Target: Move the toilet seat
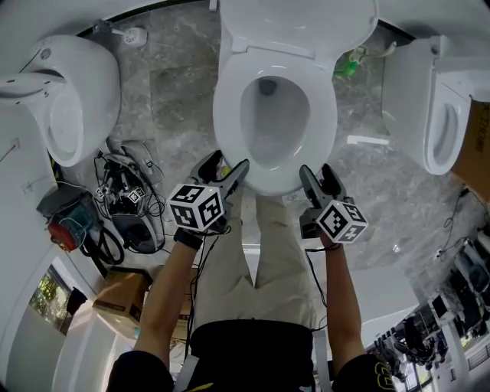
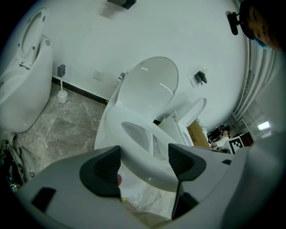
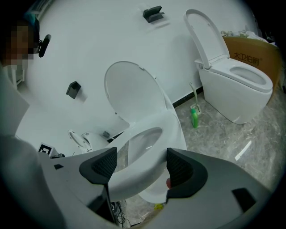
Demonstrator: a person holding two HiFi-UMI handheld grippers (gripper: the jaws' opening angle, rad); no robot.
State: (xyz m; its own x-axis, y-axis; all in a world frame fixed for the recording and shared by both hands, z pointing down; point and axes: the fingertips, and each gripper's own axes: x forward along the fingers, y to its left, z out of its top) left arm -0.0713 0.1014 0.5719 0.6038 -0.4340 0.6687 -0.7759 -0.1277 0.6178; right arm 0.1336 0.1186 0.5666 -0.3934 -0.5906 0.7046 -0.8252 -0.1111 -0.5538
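The white toilet seat (image 1: 227, 115) rings the bowl of the middle toilet, and its lid (image 1: 298, 23) stands up against the wall. My left gripper (image 1: 227, 167) is at the seat's front left edge and my right gripper (image 1: 316, 171) at its front right. In the left gripper view the seat's (image 2: 143, 143) front rim runs between the wide-set pads of the left gripper (image 2: 144, 163). The right gripper view shows the same: the seat (image 3: 170, 129) passes between the spread pads of the right gripper (image 3: 140, 167). Neither pair of pads clearly presses on it.
Another toilet (image 1: 76, 99) stands at the left and a third (image 1: 440, 115) at the right, both lids up. A green bottle (image 1: 348, 65) and a toilet brush (image 1: 134, 34) sit by the wall. Tangled cables (image 1: 122, 199) and a cardboard box (image 1: 119, 295) lie at my left.
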